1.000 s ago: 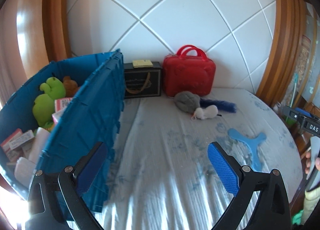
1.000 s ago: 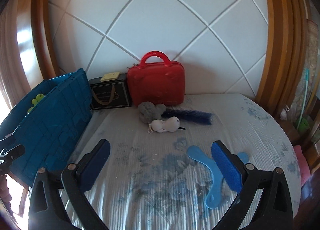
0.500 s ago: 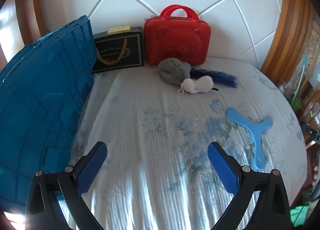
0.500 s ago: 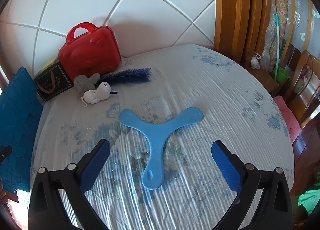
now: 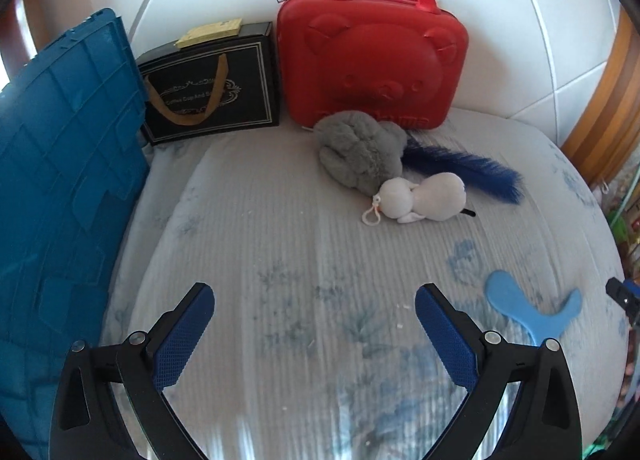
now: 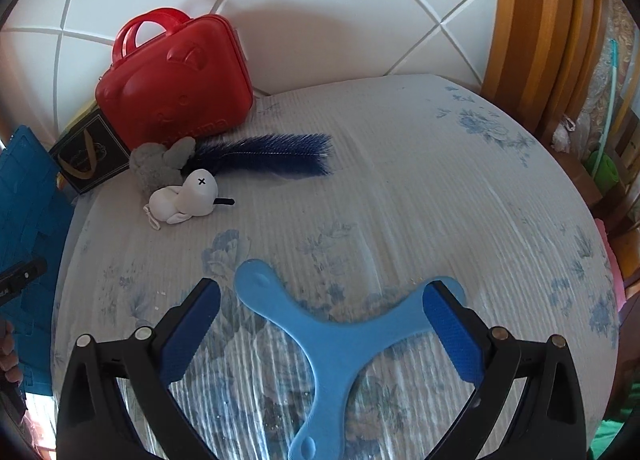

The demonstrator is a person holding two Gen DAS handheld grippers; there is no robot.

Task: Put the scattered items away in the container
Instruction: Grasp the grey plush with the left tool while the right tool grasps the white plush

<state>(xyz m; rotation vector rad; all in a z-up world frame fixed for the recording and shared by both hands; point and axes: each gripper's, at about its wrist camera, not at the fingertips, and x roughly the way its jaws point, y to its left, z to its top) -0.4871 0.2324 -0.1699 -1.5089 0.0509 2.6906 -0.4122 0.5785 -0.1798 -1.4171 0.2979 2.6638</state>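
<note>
A light blue three-armed boomerang [image 6: 336, 344] lies flat on the bed between the spread fingers of my open right gripper [image 6: 320, 324], which hovers just over it. It also shows in the left wrist view [image 5: 528, 310] at the right. A white plush toy [image 5: 420, 200] [image 6: 184, 198], a grey furry plush [image 5: 360, 152] [image 6: 160, 164] and a dark blue feather [image 5: 464, 172] [image 6: 264, 154] lie together further back. My open, empty left gripper [image 5: 314, 320] is over the bed, short of the plush toys. The blue crate [image 5: 60, 180] [image 6: 24, 212] stands at the left; its inside is hidden.
A red bear-face case [image 5: 372, 56] [image 6: 172, 88] and a black gift box [image 5: 208, 88] [image 6: 92, 156] stand against the white quilted headboard [image 5: 520, 20]. A wooden frame [image 6: 540, 40] borders the bed at the right. The bed edge curves away at the right.
Both grippers have moved forward and lower. The left has swung away from the crate toward the plush toys. The right has closed in over the boomerang, which now lies between its fingers.
</note>
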